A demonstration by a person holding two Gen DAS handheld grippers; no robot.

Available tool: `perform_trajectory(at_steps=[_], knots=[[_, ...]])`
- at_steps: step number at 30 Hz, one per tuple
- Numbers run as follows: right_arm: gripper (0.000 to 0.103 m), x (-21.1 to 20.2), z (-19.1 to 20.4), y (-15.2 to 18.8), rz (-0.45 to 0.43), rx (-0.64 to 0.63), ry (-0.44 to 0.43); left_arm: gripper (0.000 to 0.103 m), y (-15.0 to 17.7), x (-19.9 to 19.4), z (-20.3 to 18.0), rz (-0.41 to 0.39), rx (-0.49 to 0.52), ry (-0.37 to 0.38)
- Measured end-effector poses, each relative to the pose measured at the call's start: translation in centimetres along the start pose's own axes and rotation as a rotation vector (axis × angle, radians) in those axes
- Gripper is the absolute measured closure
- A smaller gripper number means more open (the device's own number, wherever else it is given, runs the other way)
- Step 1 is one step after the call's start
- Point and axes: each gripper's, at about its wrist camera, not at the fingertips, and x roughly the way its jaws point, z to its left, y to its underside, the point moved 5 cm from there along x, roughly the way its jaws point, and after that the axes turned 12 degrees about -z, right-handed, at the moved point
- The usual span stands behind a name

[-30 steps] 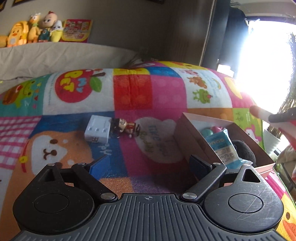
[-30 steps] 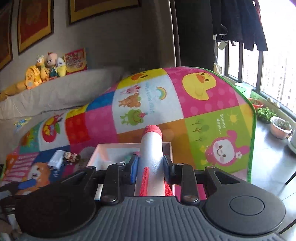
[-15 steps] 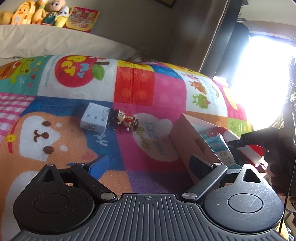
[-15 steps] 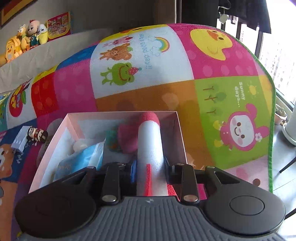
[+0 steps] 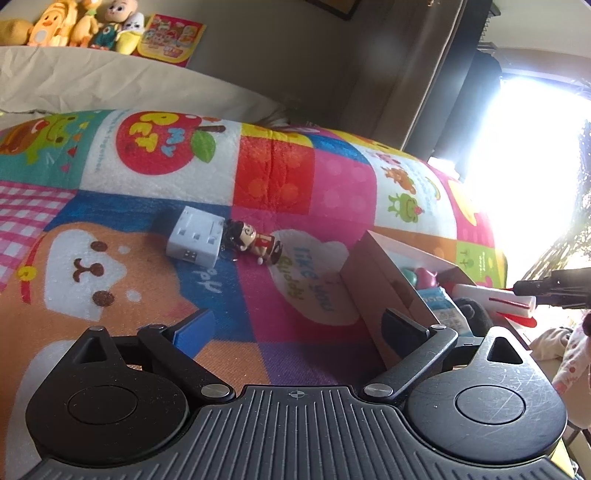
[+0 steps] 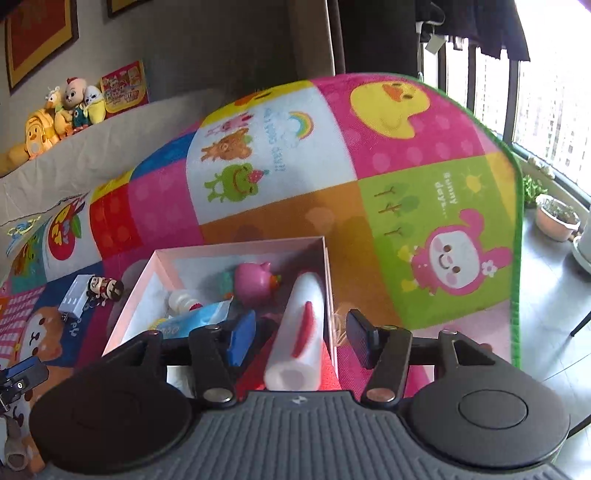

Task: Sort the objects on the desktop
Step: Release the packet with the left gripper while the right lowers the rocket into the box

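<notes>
A white foam rocket with red fins [image 6: 301,334] lies between the pads of my right gripper [image 6: 301,338], whose jaws are opening and stand clear of it. It slants into the pink-rimmed box [image 6: 236,246], which holds a pink toy [image 6: 255,282], a blue packet [image 6: 195,319] and a small white bottle [image 6: 181,299]. On the mat outside lie a white adapter [image 5: 195,237] and a small doll figure [image 5: 255,242]. My left gripper [image 5: 299,326] hangs open over the mat, empty, beside the box [image 5: 384,280]. The rocket [image 5: 495,301] shows at that view's right edge.
The colourful play mat [image 6: 424,199] drapes over a raised surface and ends at a green hem on the right. Beyond it are floor, potted plants [image 6: 557,218] and windows. Plush toys [image 5: 77,22] line a ledge at the back.
The right gripper came down over the box and its jaws parted from the rocket, which now tips into the box. The left gripper only rolled slightly.
</notes>
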Motion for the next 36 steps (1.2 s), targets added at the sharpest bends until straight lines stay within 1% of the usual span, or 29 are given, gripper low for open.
perform_trajectory(at_steps=[1,2,3,6,8,10,13,15,17,19,20,21,24,25,27,29,31,32,33,36], knots=[[0.068,-0.3,-0.1,-0.1,-0.001,0.008,-0.003,0.003,0.0,0.0,0.0,0.000,-0.001,-0.001],[0.073,-0.4,-0.1,0.0,0.009,0.016,-0.015,0.003,0.0,0.0,0.1,-0.001,-0.001,-0.002],[0.076,-0.4,0.0,0.3,0.020,0.023,-0.024,0.003,0.0,0.0,0.1,-0.001,-0.002,-0.003],[0.077,0.2,0.5,1.3,0.059,0.032,-0.035,0.003,0.0,0.0,0.1,-0.002,-0.003,-0.003],[0.076,0.7,1.1,2.1,0.085,0.071,-0.066,0.003,0.0,0.0,0.2,-0.001,-0.007,-0.003],[0.076,0.9,1.9,2.3,0.083,0.085,-0.081,0.003,0.0,0.1,0.3,0.000,-0.012,-0.003],[0.075,1.0,2.7,2.3,0.075,0.035,-0.063,0.003,-0.1,0.0,0.4,-0.003,-0.016,-0.005],[0.075,0.7,2.6,2.4,0.078,-0.011,-0.018,0.003,-0.1,-0.1,0.5,-0.010,-0.017,-0.010],[0.075,0.5,1.6,2.8,0.121,-0.036,0.045,0.003,-0.2,-0.1,0.7,-0.015,-0.024,-0.016],[0.075,0.2,0.8,3.2,0.176,-0.004,0.009,0.003,-0.3,-0.1,0.7,-0.019,-0.022,-0.020],[0.075,-0.2,0.6,3.2,0.188,0.011,0.000,0.003,-0.3,-0.2,0.7,-0.021,-0.020,-0.022],[0.074,-0.6,0.5,2.9,0.182,0.015,-0.009,0.003,-0.3,-0.1,0.6,-0.021,-0.017,-0.022],[0.062,-2.4,1.0,0.2,0.073,0.003,-0.013,0.003,-0.2,0.0,0.5,-0.014,-0.011,-0.022],[0.061,-2.6,1.3,-0.8,0.045,0.006,-0.019,0.003,-0.1,0.0,0.5,-0.013,-0.010,-0.022],[0.061,-2.0,2.2,-2.3,0.042,0.020,-0.039,0.003,-0.1,0.0,0.5,-0.010,-0.008,-0.022],[0.065,-0.1,3.8,-3.2,0.093,0.012,-0.051,0.002,-0.1,0.0,0.5,-0.011,-0.008,-0.021],[0.080,2.0,5.4,-3.0,0.155,-0.034,-0.045,0.002,-0.1,0.0,0.5,-0.011,-0.011,-0.017],[0.082,2.9,5.9,-2.8,0.182,-0.057,-0.026,0.002,0.0,0.0,0.6,-0.010,-0.015,-0.015],[0.084,3.5,6.3,-2.6,0.197,-0.076,-0.007,0.002,0.0,0.0,0.7,-0.010,-0.019,-0.012],[0.084,4.1,6.6,-2.3,0.199,-0.125,0.021,0.002,-0.1,0.0,0.8,-0.006,-0.030,-0.007]])
